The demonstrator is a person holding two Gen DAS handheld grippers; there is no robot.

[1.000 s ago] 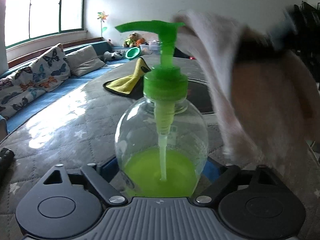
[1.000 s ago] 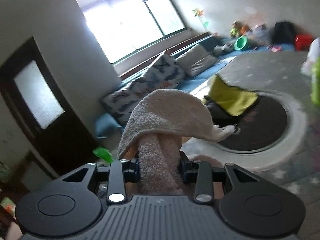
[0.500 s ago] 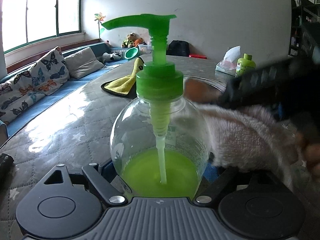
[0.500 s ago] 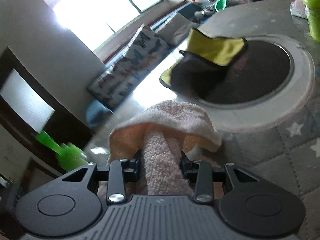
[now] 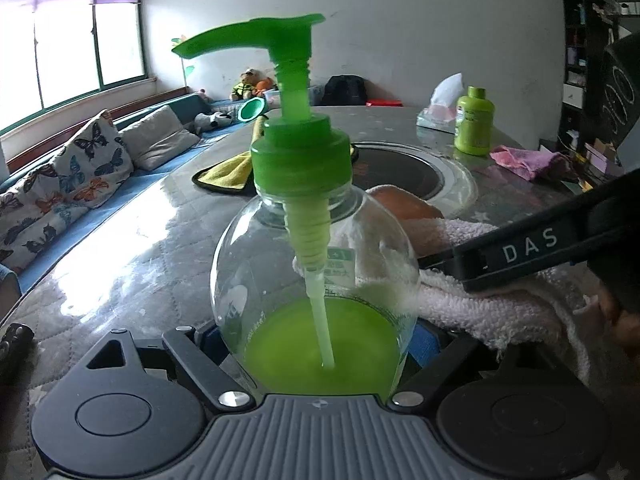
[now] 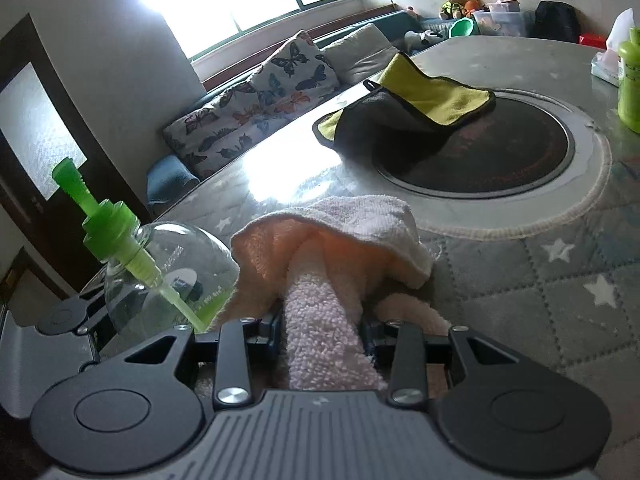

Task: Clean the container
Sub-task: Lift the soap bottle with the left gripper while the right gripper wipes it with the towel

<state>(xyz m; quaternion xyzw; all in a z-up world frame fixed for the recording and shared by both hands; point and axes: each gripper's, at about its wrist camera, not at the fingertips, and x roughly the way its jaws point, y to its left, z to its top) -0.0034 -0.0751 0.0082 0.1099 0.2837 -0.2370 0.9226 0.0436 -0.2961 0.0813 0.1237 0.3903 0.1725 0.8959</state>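
Left tool [image 5: 320,344] clamping soap bottle [image 5: 316,276], right tool [image 6: 322,320] clamping towel [image 6: 332,240] against its side.

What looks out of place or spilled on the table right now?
No spill visible. One oddity: the yellow-and-grey cloth lies crumpled, half over the dark round inset in the table. The soap bottle stands upright in the left gripper.

Green liquid is being shown in the clear bottle [image 5: 316,280]; the towel [image 6: 332,320] is being seen pale pink.
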